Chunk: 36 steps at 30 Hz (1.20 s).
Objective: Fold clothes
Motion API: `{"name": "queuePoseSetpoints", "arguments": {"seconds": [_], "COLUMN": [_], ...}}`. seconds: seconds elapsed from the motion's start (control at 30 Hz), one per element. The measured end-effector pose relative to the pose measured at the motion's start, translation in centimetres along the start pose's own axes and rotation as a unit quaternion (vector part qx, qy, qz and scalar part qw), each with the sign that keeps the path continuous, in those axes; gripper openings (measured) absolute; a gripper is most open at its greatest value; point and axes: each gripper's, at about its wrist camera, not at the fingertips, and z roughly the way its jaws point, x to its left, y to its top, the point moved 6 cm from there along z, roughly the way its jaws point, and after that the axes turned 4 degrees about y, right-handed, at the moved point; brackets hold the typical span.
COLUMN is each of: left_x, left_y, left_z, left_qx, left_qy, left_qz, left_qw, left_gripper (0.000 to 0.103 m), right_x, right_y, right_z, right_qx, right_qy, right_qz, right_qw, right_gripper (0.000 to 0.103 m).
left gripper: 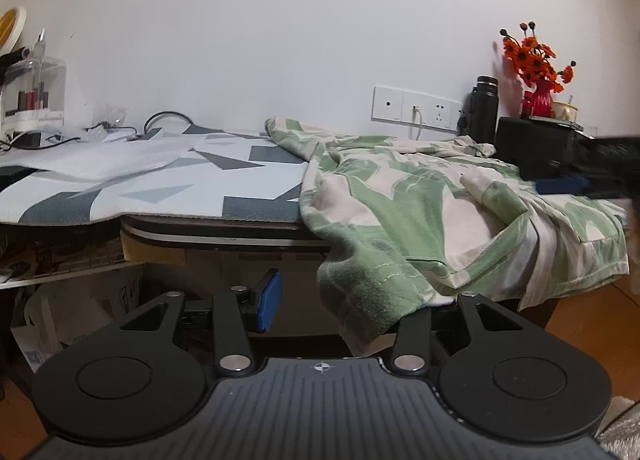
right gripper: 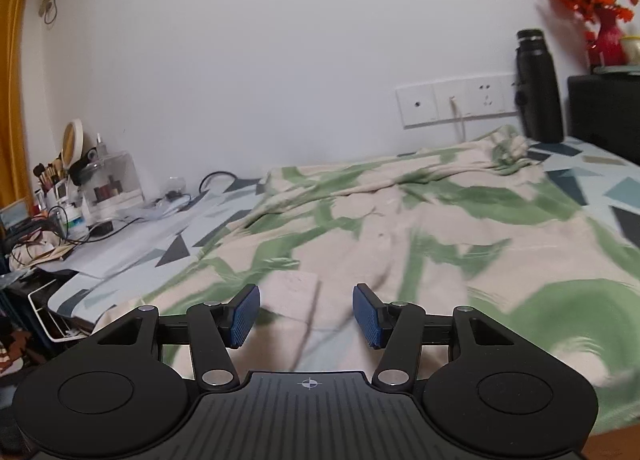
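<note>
Left gripper (left gripper: 344,300): black claw below the table edge, jaws spread, ribbed blue left pad (left gripper: 269,301) clear, right pad hidden behind the hanging fold of the garment (left gripper: 400,220), a soft, rumpled green-and-cream leaf-print cloth lying ahead and right on the geometric-patterned tablecloth (left gripper: 168,180). Right gripper (right gripper: 306,314): jaws spread, both blue pads visible, hovering just above the same garment, which spreads ahead, print motion-blurred. Black cylindrical flask (right gripper: 538,86) stands far ahead right.

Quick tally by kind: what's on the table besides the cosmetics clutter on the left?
Green-and-cream garment: 1
Black flask: 1
Red vase of orange flowers: 1
Black box: 1
Total: 4
Both grippers, left gripper and right gripper, are open.
</note>
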Motion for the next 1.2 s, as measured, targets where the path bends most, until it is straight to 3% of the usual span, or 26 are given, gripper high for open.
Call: {"name": "queuePoseSetpoints", "arguments": {"seconds": [0.1,0.2,0.3,0.5,0.73,0.97,1.07,1.2], "left_x": [0.2,0.6,0.9,1.5,1.8,1.8,1.9,1.7], "left_y": [-0.3,-0.4,-0.5,-1.1,-1.6,-1.6,-1.6,-1.6], "left_z": [0.0,-0.1,-0.2,-0.1,-0.1,-0.1,0.0,0.0], "left_qx": [0.004,0.004,0.002,0.006,0.007,0.0,-0.002,-0.004], "left_qy": [0.001,0.003,0.005,0.011,0.014,0.015,0.017,0.016], "left_qz": [-0.001,-0.004,-0.007,-0.015,-0.028,-0.02,-0.028,-0.027], "left_qw": [1.0,1.0,1.0,0.9998,0.9995,0.9997,0.9995,0.9995], "left_gripper": [0.044,0.044,0.044,0.044,0.044,0.044,0.044,0.044], "right_x": [0.2,-0.3,-1.1,-2.9,-4.4,-5.7,-5.8,-4.9], "right_y": [-0.2,-0.6,-1.0,-1.2,-2.5,-7.4,-8.2,-8.2], "right_z": [1.7,2.1,1.0,-2.8,-5.0,-7.0,-7.0,-6.6], "right_qx": [0.012,0.024,0.018,-0.003,-0.013,0.035,0.046,0.023], "right_qy": [0.002,0.008,0.017,0.035,0.002,-0.013,-0.024,-0.049], "right_qz": [-0.012,0.001,0.022,0.064,0.085,0.126,0.121,0.047], "right_qw": [1.0,1.0,0.999,0.997,0.996,0.991,0.991,0.997], "right_gripper": [0.039,0.013,0.002,0.002,0.002,0.001,0.009,0.029]}}
